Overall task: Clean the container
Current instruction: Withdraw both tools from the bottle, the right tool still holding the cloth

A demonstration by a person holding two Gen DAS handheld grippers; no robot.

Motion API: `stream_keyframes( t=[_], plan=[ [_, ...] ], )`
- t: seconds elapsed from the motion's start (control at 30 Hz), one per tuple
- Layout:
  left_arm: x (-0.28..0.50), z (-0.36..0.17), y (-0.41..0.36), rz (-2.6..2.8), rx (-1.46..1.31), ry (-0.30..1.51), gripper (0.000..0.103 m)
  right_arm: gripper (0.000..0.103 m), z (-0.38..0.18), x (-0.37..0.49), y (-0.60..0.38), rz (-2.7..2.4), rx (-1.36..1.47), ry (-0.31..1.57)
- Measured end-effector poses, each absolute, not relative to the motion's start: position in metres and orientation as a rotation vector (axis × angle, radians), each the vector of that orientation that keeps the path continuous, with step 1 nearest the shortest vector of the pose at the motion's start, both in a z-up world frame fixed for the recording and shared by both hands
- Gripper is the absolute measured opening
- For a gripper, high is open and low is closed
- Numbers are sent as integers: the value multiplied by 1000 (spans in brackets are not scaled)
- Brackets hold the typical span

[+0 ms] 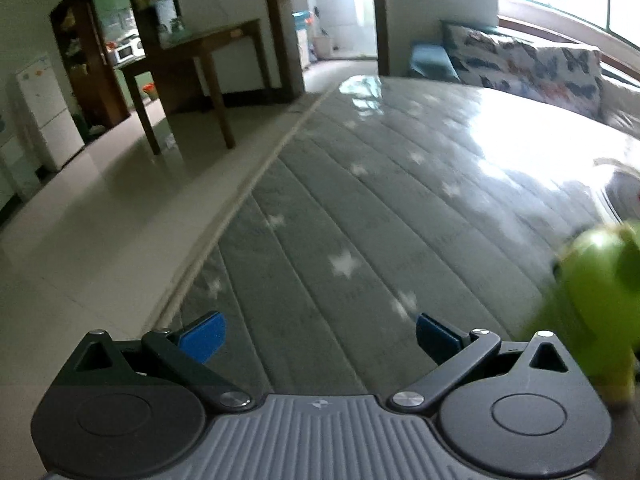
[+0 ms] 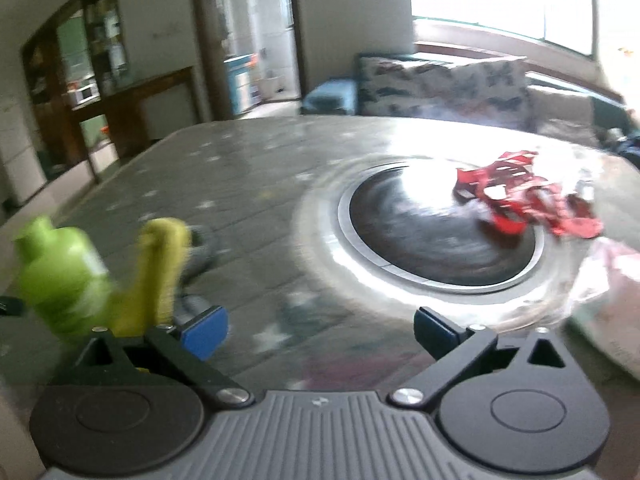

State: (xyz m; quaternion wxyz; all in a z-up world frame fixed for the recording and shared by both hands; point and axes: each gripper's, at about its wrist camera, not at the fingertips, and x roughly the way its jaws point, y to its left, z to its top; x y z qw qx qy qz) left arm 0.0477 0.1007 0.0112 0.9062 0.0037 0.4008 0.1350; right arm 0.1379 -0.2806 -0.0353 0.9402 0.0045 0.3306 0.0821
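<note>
The left hand-held gripper (image 1: 320, 334) has its blue pads (image 1: 202, 336) spread wide with nothing between them, poised over the grey star-patterned surface (image 1: 360, 200). At the right edge of its view a blurred green bottle (image 1: 596, 280) stands upright on the surface, and behind it only a sliver of the container's rim (image 1: 618, 192) shows. The right hand-held gripper (image 2: 320, 332) is likewise wide open and holds nothing. Just ahead of it and to the right sits the container (image 2: 440, 220), a round bowl, mouth facing up, dark inside with a pale shiny rim; being round, it has no long axis to tell. A crumpled red wrapper (image 2: 528, 204) lies over its far right rim. To the left, well apart from the bowl, the bottle (image 2: 60, 272) stands upright beside a yellow-green item (image 2: 160, 268), too blurred to identify.
</note>
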Motion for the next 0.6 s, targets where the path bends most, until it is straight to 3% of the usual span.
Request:
stream_keyframes(
  t=[0.6],
  plan=[
    [132,-29,109,216,-76,785,103,103,-78,193,-341,-64,85,664]
  ],
)
